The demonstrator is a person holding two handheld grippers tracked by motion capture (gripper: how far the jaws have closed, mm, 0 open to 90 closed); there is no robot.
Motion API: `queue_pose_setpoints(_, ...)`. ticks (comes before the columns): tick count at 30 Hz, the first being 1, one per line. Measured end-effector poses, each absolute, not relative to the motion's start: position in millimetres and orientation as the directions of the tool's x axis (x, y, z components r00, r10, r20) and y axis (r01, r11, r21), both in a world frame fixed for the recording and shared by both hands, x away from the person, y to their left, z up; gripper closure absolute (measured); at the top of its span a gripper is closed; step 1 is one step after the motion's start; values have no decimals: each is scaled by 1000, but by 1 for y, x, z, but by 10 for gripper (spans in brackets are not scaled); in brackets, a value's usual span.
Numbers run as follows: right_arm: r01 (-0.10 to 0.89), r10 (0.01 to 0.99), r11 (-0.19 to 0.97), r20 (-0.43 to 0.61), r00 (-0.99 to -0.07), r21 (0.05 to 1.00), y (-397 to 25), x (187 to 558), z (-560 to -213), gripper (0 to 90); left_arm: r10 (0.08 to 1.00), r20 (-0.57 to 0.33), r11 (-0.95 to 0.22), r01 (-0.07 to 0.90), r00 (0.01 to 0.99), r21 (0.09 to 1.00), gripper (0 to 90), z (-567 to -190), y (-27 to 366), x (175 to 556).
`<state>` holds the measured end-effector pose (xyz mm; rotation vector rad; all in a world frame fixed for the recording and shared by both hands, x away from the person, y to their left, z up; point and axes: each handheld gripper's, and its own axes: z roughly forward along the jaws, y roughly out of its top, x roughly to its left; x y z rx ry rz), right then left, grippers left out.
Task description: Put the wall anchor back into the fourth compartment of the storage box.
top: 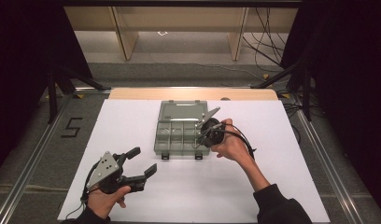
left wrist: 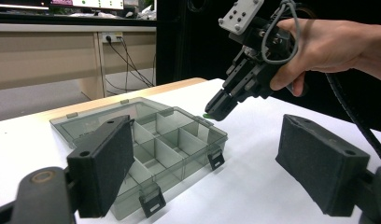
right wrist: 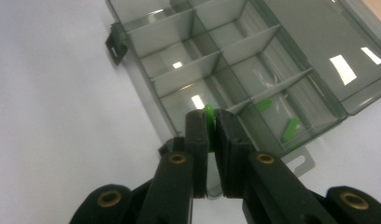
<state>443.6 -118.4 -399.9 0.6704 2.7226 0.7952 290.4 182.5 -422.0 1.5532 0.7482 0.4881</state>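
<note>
At mid-frame the right tongs pinch a small green piece above the open organizer box, two green pieces seemingly already inside, while the left tongs wait wide, lower left.

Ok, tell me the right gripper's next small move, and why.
Probably lower a little and open over the organizer box. The right gripper pinches a small green piece just above a corner compartment where two similar green pieces lie.
</note>
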Motion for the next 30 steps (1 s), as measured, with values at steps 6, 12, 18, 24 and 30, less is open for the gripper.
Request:
queue_pose_setpoints(6,387,512,732,-79,-855,561,-123,454,-402,843,707,-120,-6,175,697,984,178,-422,183,290)
queue_pose_setpoints(12,398,533,723,-90,-841,564,-125,463,-404,843,707,-120,-5,175,697,985,178,-422,183,290)
queue_pose_setpoints(18,414,552,713,-89,-829,565,-122,472,-406,843,707,-121,-5,175,697,985,178,-422,183,290)
queue_pose_setpoints(24,420,560,719,-104,-822,553,-115,480,-411,843,709,-123,-4,179,695,984,178,-422,183,290)
queue_pose_setpoints(30,446,583,713,-103,-806,541,-119,492,-412,843,707,-120,-7,176,697,984,178,-422,182,290)
